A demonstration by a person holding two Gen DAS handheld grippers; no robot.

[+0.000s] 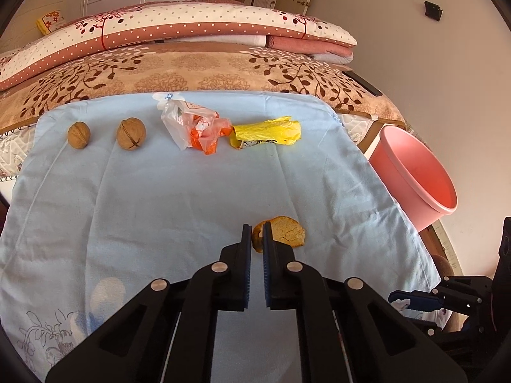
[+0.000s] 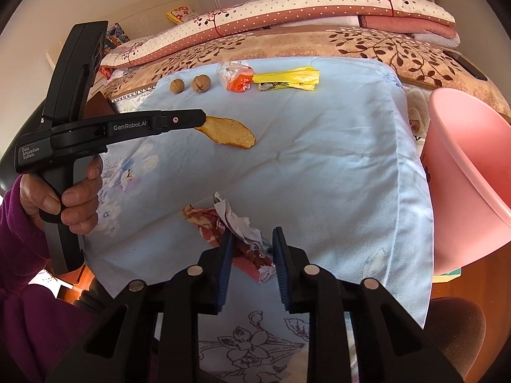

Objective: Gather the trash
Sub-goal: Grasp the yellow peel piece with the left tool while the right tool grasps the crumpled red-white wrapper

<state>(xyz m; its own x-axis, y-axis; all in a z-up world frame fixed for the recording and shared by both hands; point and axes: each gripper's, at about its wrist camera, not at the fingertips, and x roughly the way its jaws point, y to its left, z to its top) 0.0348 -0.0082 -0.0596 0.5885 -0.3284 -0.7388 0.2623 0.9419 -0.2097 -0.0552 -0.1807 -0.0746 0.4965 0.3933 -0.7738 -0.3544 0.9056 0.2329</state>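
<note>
An orange peel (image 1: 287,230) lies on the light blue cloth (image 1: 159,198). My left gripper (image 1: 257,234) has its fingers closed on the peel's left edge; in the right wrist view it (image 2: 199,120) meets the peel (image 2: 230,132). My right gripper (image 2: 252,242) is open, its fingers on either side of a crumpled red and white wrapper (image 2: 236,229). At the far edge lie two walnuts (image 1: 79,134) (image 1: 131,134), an orange and white plastic bag (image 1: 194,126) and a yellow wrapper (image 1: 266,132).
A pink bin (image 1: 415,172) stands off the right edge of the cloth; it also shows in the right wrist view (image 2: 466,172). Folded quilts (image 1: 179,28) are stacked behind the cloth. A dark phone (image 1: 364,83) lies at the bed's right.
</note>
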